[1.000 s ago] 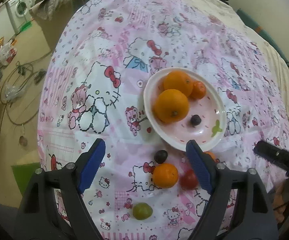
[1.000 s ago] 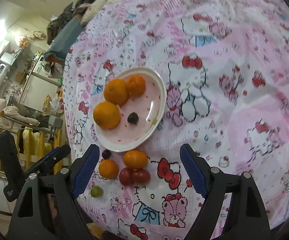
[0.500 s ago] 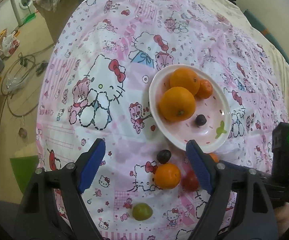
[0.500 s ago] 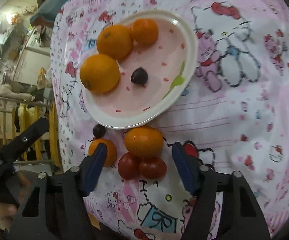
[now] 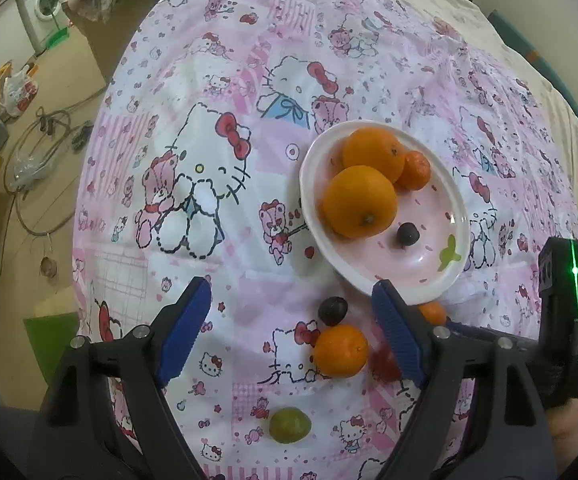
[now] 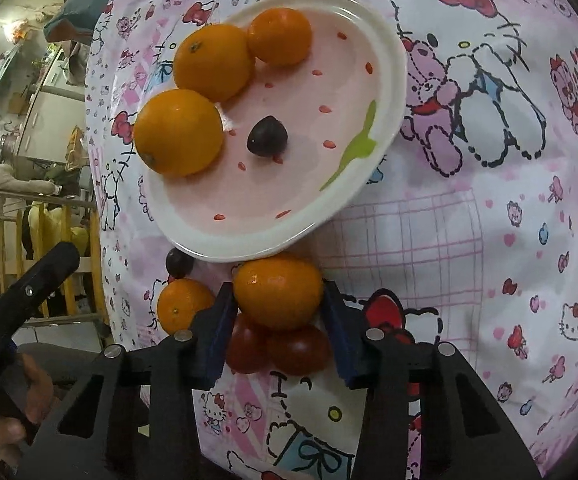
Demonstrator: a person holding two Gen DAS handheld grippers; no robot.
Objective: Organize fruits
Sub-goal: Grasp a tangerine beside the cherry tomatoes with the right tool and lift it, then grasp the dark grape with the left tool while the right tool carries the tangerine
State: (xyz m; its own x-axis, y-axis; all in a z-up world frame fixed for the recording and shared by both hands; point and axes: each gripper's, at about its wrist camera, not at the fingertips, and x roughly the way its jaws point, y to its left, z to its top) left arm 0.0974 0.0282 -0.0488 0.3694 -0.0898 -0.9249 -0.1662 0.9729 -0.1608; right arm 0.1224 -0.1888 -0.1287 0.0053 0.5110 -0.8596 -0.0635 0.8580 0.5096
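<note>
Fruits lie partly on the white plate (image 6: pixel 385 80) and partly on the pink cartoon bedsheet (image 6: pixel 489 220) just below it. On the plate sit two big oranges (image 6: pixel 179 132), a small orange (image 6: pixel 280 36) and one dark plum (image 6: pixel 267 135). Below the plate's near rim wait a mandarin (image 6: pixel 278 292), two red tomatoes (image 6: pixel 295 350), another small orange fruit (image 6: pixel 183 310), a second dark plum (image 6: pixel 179 262) and, farther from the plate, a green fruit (image 5: pixel 290 424).

A second ago the right tool (image 6: pixel 277 316) was higher up and wide open. Now it is down at the mandarin just under the plate, and its blue jaws are closing with the mandarin between them, the pads right at its sides. I think this fruit goes onto the plate next, so the pick-up is almost done.

The left tool (image 5: pixel 289 332) hangs open and empty over the sheet below the plate, as it was a second ago.
</note>
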